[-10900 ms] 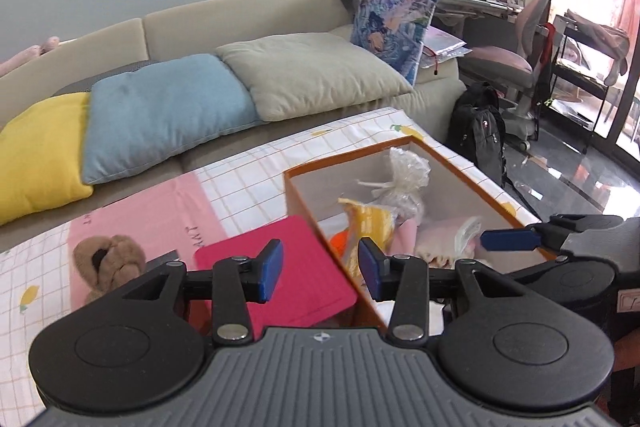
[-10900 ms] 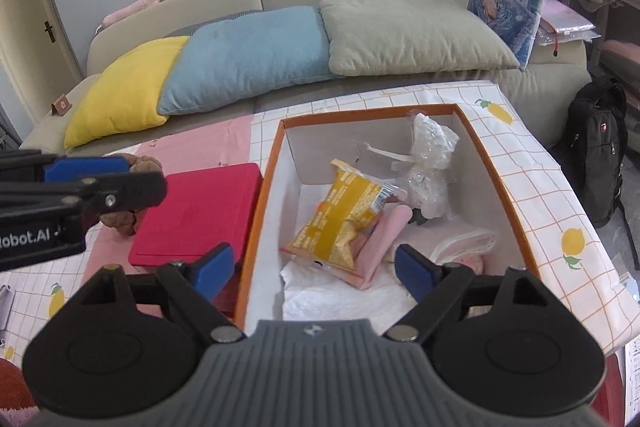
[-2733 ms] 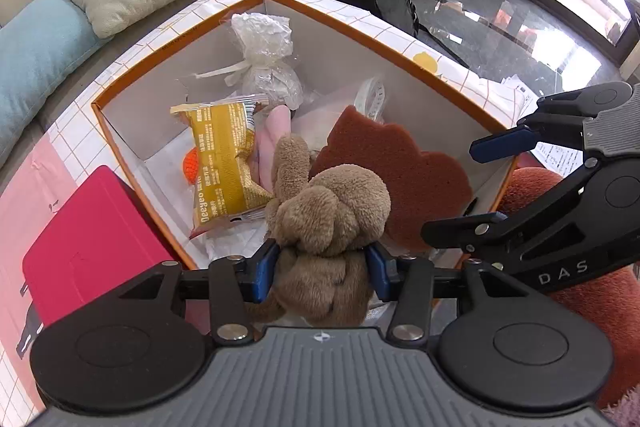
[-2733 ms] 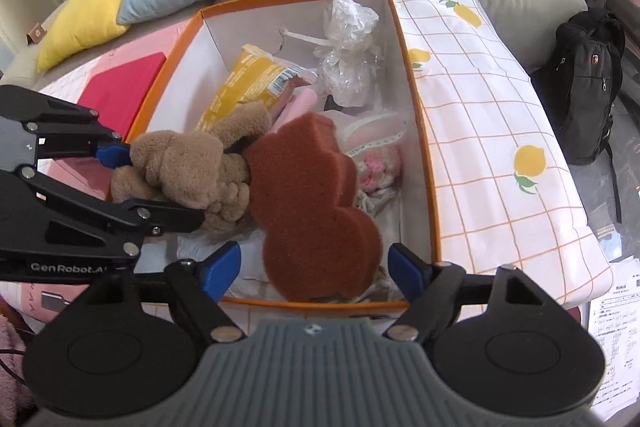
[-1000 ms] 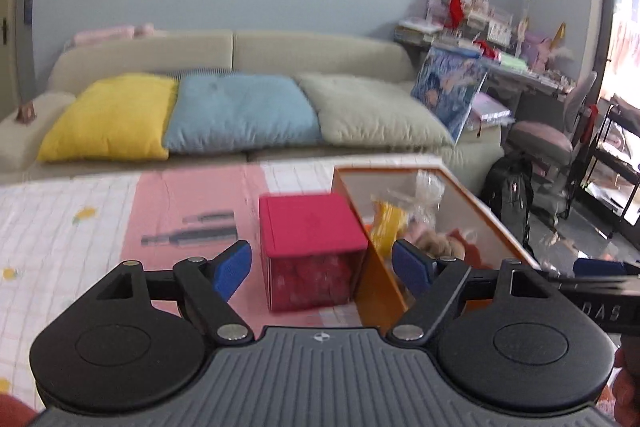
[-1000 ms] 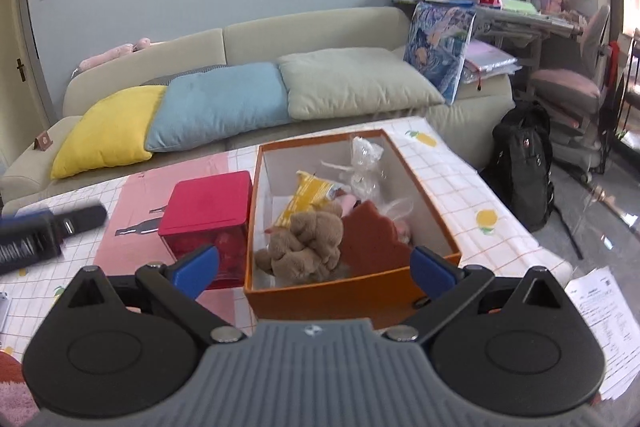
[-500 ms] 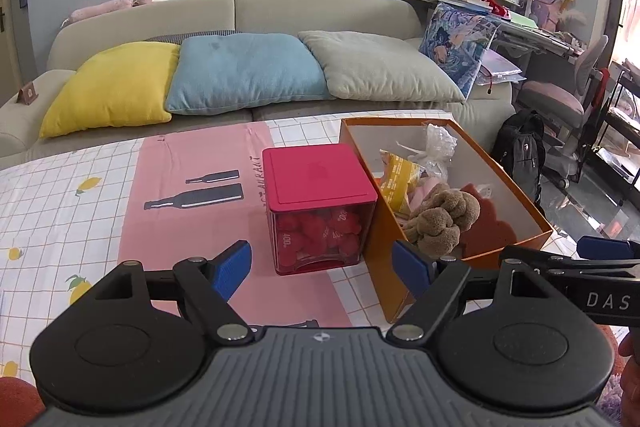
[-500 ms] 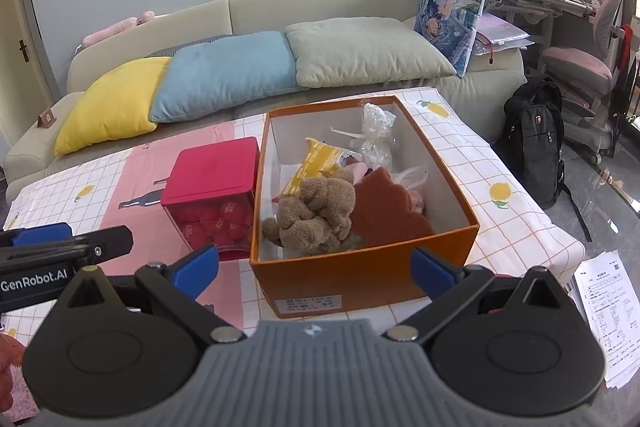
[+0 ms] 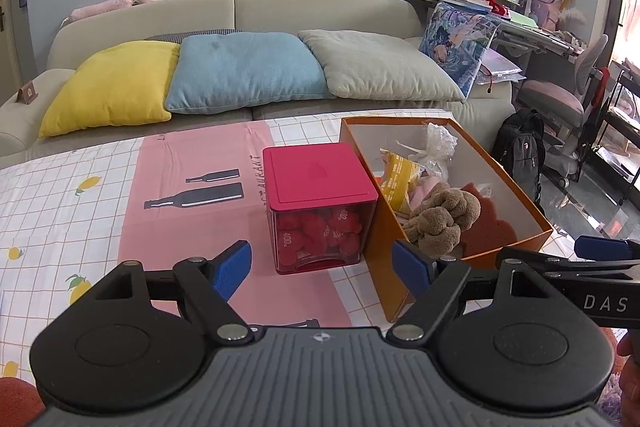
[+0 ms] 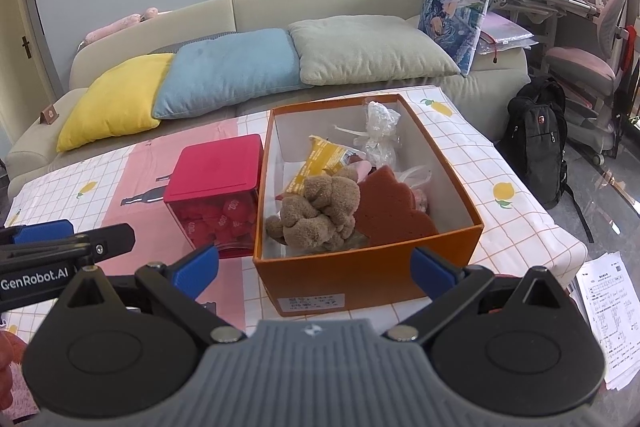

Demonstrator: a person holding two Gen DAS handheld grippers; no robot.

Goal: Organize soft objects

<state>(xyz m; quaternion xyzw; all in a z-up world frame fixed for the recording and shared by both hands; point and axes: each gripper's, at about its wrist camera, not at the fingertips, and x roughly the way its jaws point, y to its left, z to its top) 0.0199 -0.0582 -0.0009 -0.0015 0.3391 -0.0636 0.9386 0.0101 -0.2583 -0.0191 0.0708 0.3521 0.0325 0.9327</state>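
1. Since the frame a few seconds back, both tools have pulled away from the box: the brown plush toy that the left gripper was pinching now lies loose inside the orange box, and the rust-red sponge rests beside it.
2. Left gripper is spread wide with nothing between its blue pads, held above the tablecloth in front of the red-lidded container.
3. Right gripper is likewise spread wide and empty, hovering before the near wall of the orange box.
4. In the box, the plush toy sits at the near left, touching the sponge on its right; behind them lie a yellow snack packet and a clear plastic bag.
5. The red-lidded container stands just left of the box, its clear walls showing red pieces inside.
6. Beyond the table, a sofa carries a yellow cushion, a blue cushion and a grey-green cushion.
7. A black backpack stands on the floor to the right, with printed papers nearer.
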